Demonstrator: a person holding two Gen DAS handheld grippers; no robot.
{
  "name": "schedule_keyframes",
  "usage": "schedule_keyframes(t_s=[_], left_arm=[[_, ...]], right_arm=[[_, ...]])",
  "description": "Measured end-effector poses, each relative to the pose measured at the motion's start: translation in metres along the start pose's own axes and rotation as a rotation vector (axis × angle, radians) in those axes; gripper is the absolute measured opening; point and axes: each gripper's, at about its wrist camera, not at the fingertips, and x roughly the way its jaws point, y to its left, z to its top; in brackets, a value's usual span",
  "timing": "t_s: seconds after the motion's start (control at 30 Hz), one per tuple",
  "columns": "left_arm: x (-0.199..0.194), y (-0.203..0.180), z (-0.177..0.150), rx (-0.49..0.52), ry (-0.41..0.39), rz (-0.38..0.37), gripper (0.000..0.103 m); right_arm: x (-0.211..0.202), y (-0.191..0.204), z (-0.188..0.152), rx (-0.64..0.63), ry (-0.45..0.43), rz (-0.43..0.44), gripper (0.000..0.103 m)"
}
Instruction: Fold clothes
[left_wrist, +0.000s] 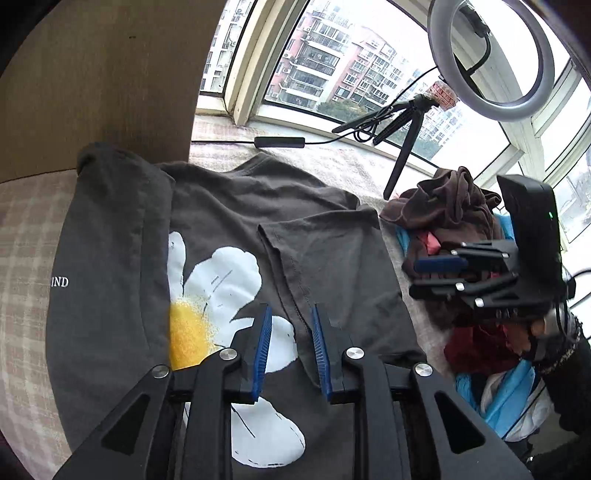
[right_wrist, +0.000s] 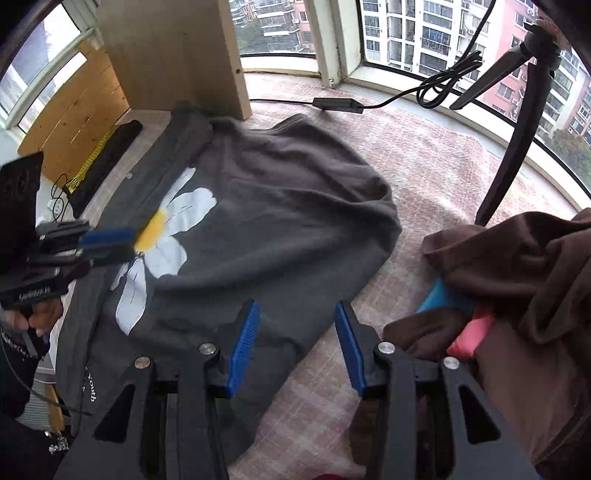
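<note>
Dark grey t-shirt (left_wrist: 229, 206) with a big white daisy print (left_wrist: 218, 280), yellow centre. Pink-and-cream checked cover (right_wrist: 424, 177) underneath, brown clothes pile (right_wrist: 517, 266), blue claw pads (left_wrist: 263, 343).

- The left gripper (left_wrist: 291, 350) is showing black angular linkage arms, round silver screws and ribbed blue pads.
- The right gripper (right_wrist: 295, 343) is looking identical (a green light is glowing on its housing).
- The person is wearing dark sleeves, possibly knitted.
</note>
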Motion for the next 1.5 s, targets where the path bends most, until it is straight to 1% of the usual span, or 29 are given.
schedule_keyframes(t_s=[0.03,0.07,0.13,0.2,0.3,0.37,0.4,0.43,0.47,0.5,0.57,0.67,0.7,0.73,0.77,0.8,0.87,0.93,0.97,1.0,1.07,1.1,1.17,1.23,1.27,1.3,1.37,1.4,1.5], left_arm=[[0.006,0.004,0.011,-0.006,0.006,-0.011,0.028],[0.015,0.008,0.021,-0.009,0.017,-0.013,0.028],[0.034,0.01,0.037,0.015,0.04,0.014,0.028],[0.053,0.01,0.048,0.045,0.068,0.038,0.028],[0.077,0.011,0.056,0.049,0.121,0.039,0.028],[0.087,0.007,0.057,0.072,0.142,0.038,0.028],[0.09,0.004,0.057,0.093,0.141,0.052,0.028],[0.093,0.002,0.057,0.107,0.14,0.069,0.028],[0.095,0.001,0.057,0.116,0.141,0.08,0.024],[0.097,0.001,0.057,0.117,0.146,0.083,0.016],[0.1,0.001,0.057,0.126,0.159,0.08,0.004],[0.099,-0.001,0.058,0.13,0.154,0.088,0.005],[0.098,0.001,0.059,0.118,0.153,0.091,0.008],[0.098,0.002,0.06,0.106,0.162,0.099,0.014],[0.098,0.003,0.061,0.098,0.168,0.101,0.029],[0.099,0.004,0.061,0.097,0.169,0.096,0.031],[0.101,0.0,0.059,0.131,0.168,0.107,0.029],[0.103,-0.007,0.058,0.18,0.172,0.134,0.01],[0.103,-0.007,0.058,0.186,0.175,0.145,0.002],[0.101,-0.007,0.06,0.182,0.164,0.147,0.001],[0.093,-0.005,0.067,0.174,0.116,0.155,0.001],[0.09,-0.002,0.071,0.165,0.095,0.171,0.002],[0.091,0.006,0.078,0.126,0.108,0.167,0.001],[0.088,0.011,0.082,0.107,0.112,0.168,0.006],[0.084,0.011,0.082,0.109,0.103,0.174,0.01],[0.078,0.01,0.081,0.111,0.098,0.17,0.011],[0.068,0.002,0.071,0.13,0.119,0.134,0.011],[0.065,-0.003,0.064,0.144,0.136,0.113,0.013],[0.054,-0.023,0.033,0.18,0.195,0.069,0.014]], right_arm=[[0.001,0.016,-0.011,-0.033,0.008,0.001,0.042],[0.004,0.027,-0.02,-0.062,0.017,-0.017,0.042],[0.014,0.04,-0.034,-0.113,0.035,-0.078,0.042],[0.024,0.044,-0.043,-0.125,0.053,-0.11,0.042],[0.033,0.037,-0.051,-0.098,0.072,-0.09,0.042],[0.035,0.034,-0.052,-0.098,0.072,-0.095,0.042],[0.034,0.032,-0.053,-0.096,0.068,-0.091,0.04],[0.033,0.029,-0.053,-0.091,0.063,-0.085,0.034],[0.032,0.027,-0.053,-0.087,0.061,-0.085,0.03],[0.031,0.024,-0.054,-0.087,0.058,-0.09,0.022],[0.03,0.019,-0.056,-0.085,0.061,-0.085,0.019],[0.027,0.013,-0.057,-0.071,0.053,-0.072,0.019],[0.025,0.014,-0.057,-0.079,0.045,-0.074,0.019],[0.024,0.016,-0.056,-0.092,0.04,-0.079,0.019],[0.024,0.018,-0.056,-0.106,0.038,-0.087,0.019],[0.023,0.019,-0.056,-0.12,0.036,-0.095,0.019],[0.025,0.023,-0.056,-0.136,0.046,-0.103,0.019],[0.026,0.024,-0.058,-0.143,0.051,-0.11,0.017],[0.025,0.024,-0.059,-0.147,0.049,-0.113,0.015],[0.024,0.022,-0.06,-0.148,0.047,-0.114,0.011],[0.021,0.019,-0.062,-0.15,0.049,-0.112,0.009],[0.02,0.017,-0.064,-0.153,0.054,-0.112,0.008],[0.02,0.014,-0.066,-0.155,0.063,-0.111,0.008],[0.02,0.012,-0.065,-0.148,0.066,-0.107,0.009],[0.02,0.012,-0.065,-0.146,0.069,-0.106,0.009],[0.02,0.011,-0.064,-0.145,0.068,-0.107,0.009],[0.019,0.011,-0.065,-0.153,0.066,-0.114,0.009],[0.018,0.012,-0.065,-0.16,0.067,-0.119,0.009],[0.012,0.011,-0.064,-0.165,0.091,-0.112,0.011]])
